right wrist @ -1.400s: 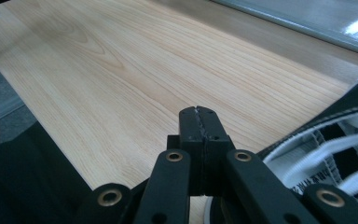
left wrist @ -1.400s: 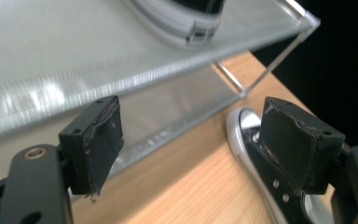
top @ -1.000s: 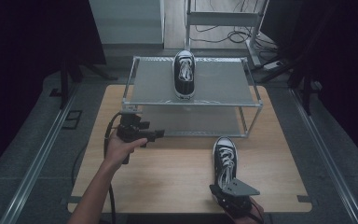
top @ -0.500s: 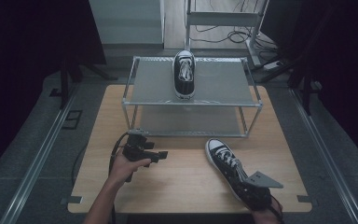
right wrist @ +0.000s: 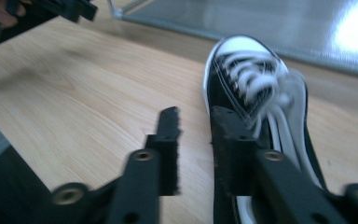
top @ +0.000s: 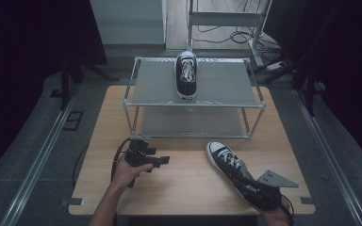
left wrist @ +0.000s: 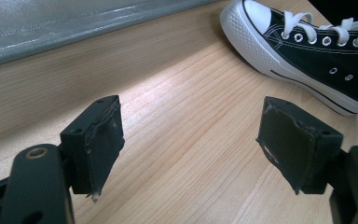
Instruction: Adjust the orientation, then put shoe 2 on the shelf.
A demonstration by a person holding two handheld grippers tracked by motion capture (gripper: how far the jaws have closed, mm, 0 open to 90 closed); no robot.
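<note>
A black-and-white sneaker (top: 228, 162) lies slanted on the wooden table (top: 188, 188), toe toward the rack. My right gripper (top: 250, 188) is at its heel end. Its jaws have just been opening, and in the right gripper view the right gripper (right wrist: 196, 121) shows bare wood in the gap, with one jaw against the side of the sneaker (right wrist: 247, 79). My left gripper (top: 162, 161) rests low over the table to the left, open. In the left gripper view nothing lies between the pads of the left gripper (left wrist: 191, 140), and the sneaker (left wrist: 317, 51) is beyond them. A second, matching sneaker (top: 186, 75) stands on the rack's top shelf.
A two-tier metal rack (top: 195, 104) stands across the back half of the table, its lower shelf bare. Dark floor and a rail run along both sides. Cables and a stand lie behind the rack.
The right hand swung right and the sneaker turned from straight to slanted, toe to the upper left. The left hand came down and nearer to the table's front.
</note>
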